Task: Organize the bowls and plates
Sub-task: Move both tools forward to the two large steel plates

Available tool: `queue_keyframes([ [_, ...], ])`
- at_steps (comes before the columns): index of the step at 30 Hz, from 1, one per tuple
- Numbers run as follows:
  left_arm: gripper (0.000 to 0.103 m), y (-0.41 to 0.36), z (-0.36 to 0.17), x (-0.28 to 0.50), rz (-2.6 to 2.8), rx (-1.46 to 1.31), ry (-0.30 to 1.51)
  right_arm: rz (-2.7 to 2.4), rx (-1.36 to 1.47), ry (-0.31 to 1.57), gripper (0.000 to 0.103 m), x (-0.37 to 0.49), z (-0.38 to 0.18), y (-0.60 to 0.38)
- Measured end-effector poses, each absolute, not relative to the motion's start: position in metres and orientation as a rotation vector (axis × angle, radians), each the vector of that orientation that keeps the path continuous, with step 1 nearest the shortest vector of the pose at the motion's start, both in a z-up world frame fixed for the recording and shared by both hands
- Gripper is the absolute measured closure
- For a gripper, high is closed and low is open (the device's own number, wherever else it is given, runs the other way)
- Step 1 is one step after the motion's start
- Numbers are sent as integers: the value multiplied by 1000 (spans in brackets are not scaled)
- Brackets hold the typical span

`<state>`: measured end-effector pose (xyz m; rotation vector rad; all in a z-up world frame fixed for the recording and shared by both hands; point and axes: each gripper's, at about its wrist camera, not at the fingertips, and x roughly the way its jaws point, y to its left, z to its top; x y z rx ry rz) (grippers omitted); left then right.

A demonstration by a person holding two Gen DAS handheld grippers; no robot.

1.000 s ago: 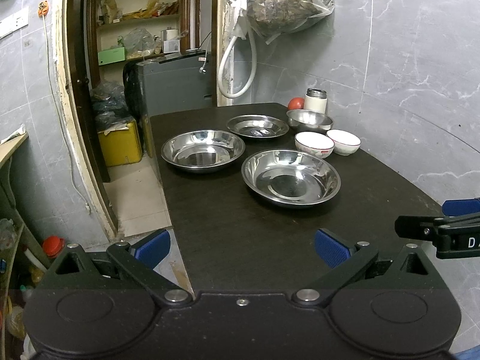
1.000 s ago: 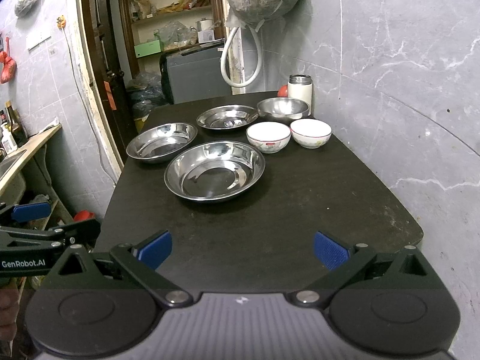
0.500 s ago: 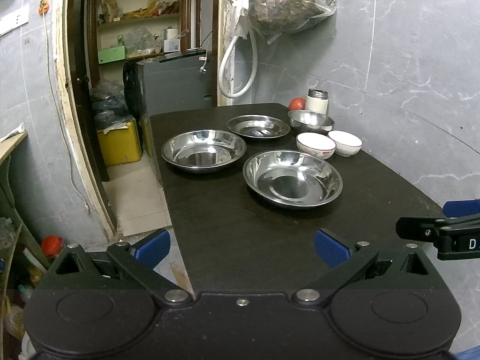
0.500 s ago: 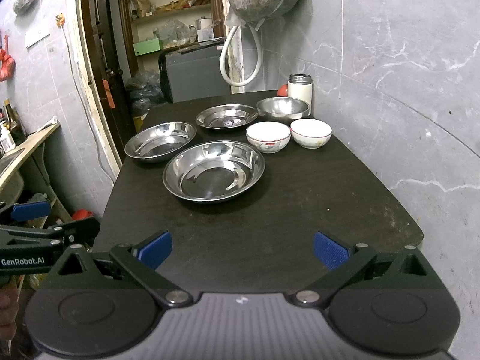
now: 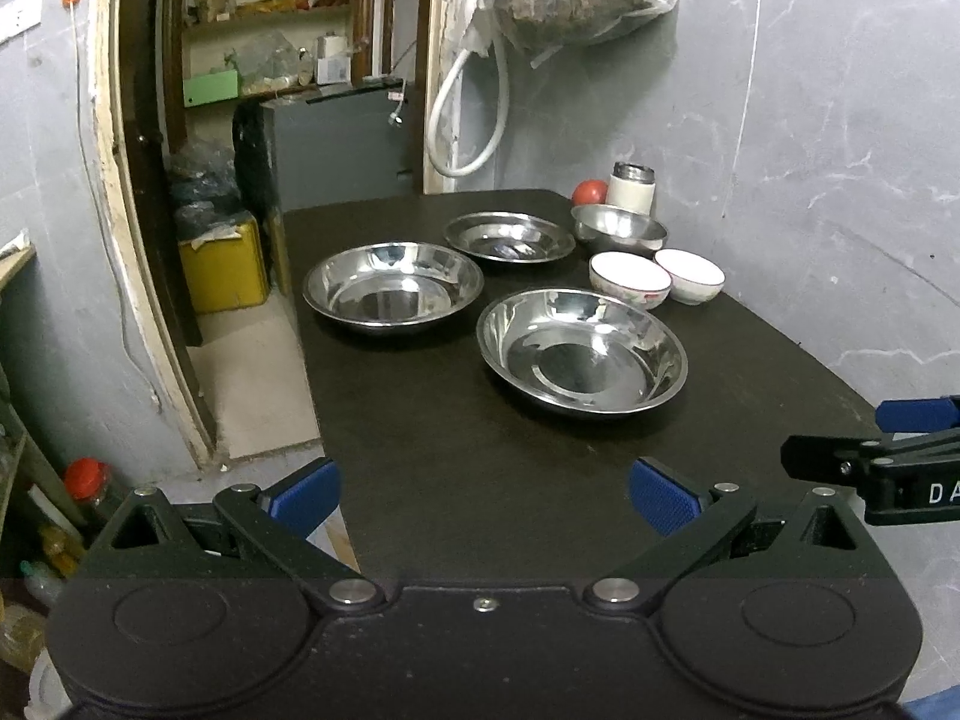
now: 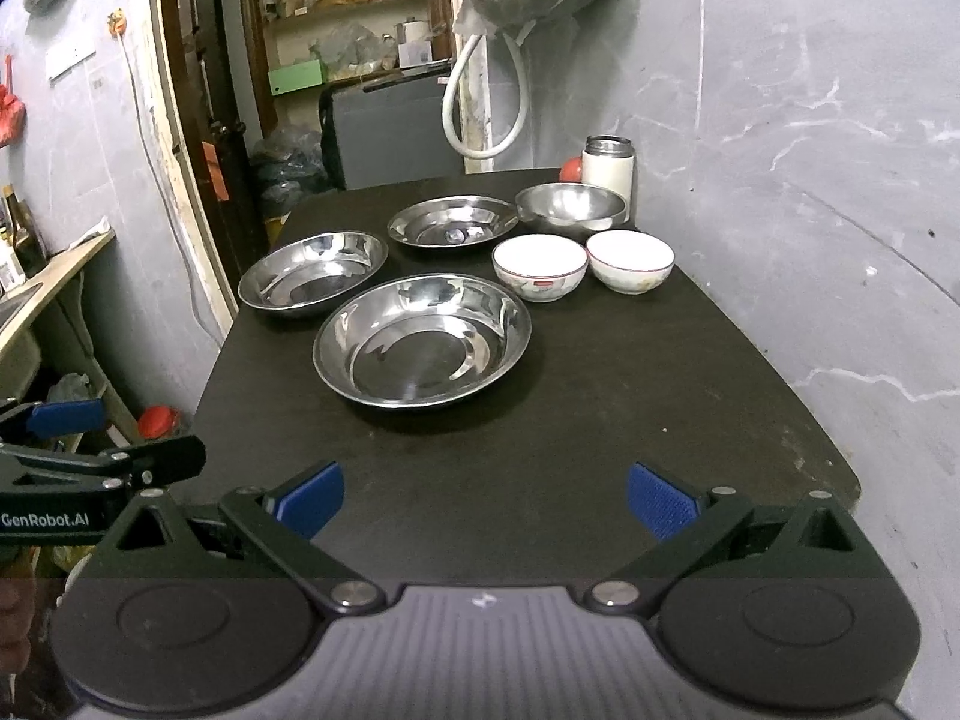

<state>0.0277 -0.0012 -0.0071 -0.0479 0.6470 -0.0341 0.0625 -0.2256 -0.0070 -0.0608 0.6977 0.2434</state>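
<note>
**Both tools spread wide at the near edge of the counter, dishes untouched**

I have my left tool (image 5: 483,495) over the near left corner of the dark rectangular counter (image 5: 456,450), its blue-padded fingers (image 5: 303,489) spread apart and gripping nothing. My right tool (image 6: 485,495) sits beside it over the near edge, fingers likewise spread and empty.

Closest to me, roughly mid-counter, lies the large shallow stainless-steel plate (image 6: 422,341). Beyond it toward the left edge is a second shallow steel plate (image 6: 313,273) of similar shape, close to the first; I cannot tell whether their rims touch. Behind the large plate toward the right edge stand two small white ceramic bowls with thin red rims: the left one (image 6: 539,267) carries a red mark on its side, the right one (image 6: 630,259) sits just beside it.

Farther back, a smaller flat-rimmed steel plate (image 6: 453,221) rests near the centre line, and to its right a deeper steel bowl (image 6: 570,209). At the far right corner stands a white cylindrical flask with a metal top (image 6: 608,168), with a round red fruit (image 6: 570,168) partly hidden behind it, against the grey marbled wall (image 6: 810,150).
</note>
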Motion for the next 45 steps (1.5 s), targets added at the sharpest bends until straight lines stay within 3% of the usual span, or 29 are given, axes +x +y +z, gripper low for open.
queue_keyframes([
  [23, 1, 46, -16, 139, 108, -192, 842, 459, -64, 719, 0, 209, -13, -196],
  [35, 1, 93, 1, 209, 323, -244, 871, 501, -20, 753, 0, 266, -20, -160],
  [45, 1, 129, -17, 268, 267, -232, 869, 404, -12, 784, 0, 295, -32, -128],
])
